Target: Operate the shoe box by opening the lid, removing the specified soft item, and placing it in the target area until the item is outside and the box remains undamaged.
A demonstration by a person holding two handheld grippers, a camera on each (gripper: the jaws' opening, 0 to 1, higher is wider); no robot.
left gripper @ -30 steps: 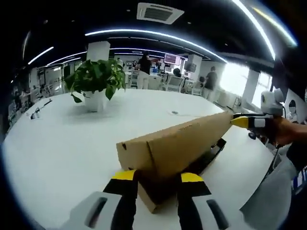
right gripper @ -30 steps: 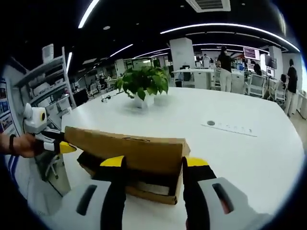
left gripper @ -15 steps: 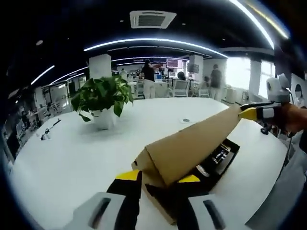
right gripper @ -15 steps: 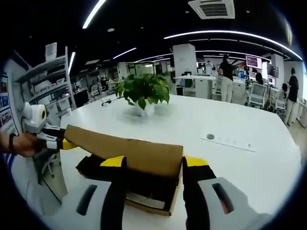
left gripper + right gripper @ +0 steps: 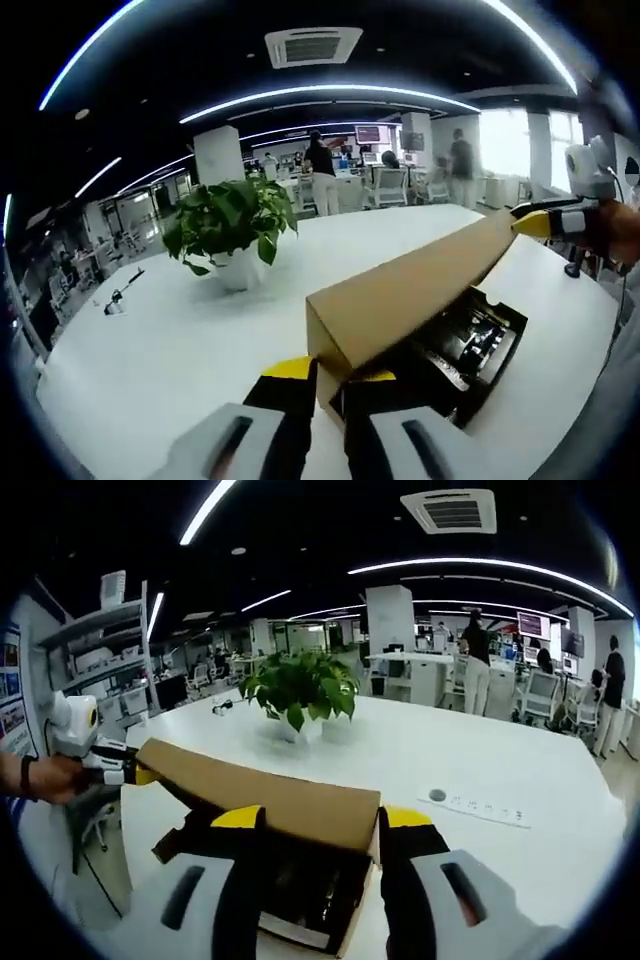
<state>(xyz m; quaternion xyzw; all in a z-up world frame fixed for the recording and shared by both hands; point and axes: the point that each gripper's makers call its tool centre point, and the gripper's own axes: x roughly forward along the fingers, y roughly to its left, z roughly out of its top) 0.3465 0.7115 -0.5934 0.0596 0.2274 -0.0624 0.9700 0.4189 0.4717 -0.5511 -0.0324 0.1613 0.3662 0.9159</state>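
You had the shoe box [image 5: 470,345] on the white worktop [image 5: 170,330], close to its near edge, with the brown lid [image 5: 400,300] lifted clear and tilted, one end held by each tool. The left gripper [image 5: 322,375] had its fingers [image 5: 290,372] drawn close together at the lid's near corner, and I judged them clenched on the cardboard edge. The right gripper [image 5: 312,825] had its fingers [image 5: 238,820] standing wide, either side of the lid's other end; I could not tell whether they were pressing it or only bracketing it. The box lay open below, dark contents showing; the soft item could not be made out among them. The potted plant [image 5: 298,692] stood well apart, toward the worktop's middle. To do this step well, I judged you should have raised both ends evenly, avoided twisting the lid across its length, and kept the pinch light enough not to crease the card, then set the lid down on bare worktop beside the box.
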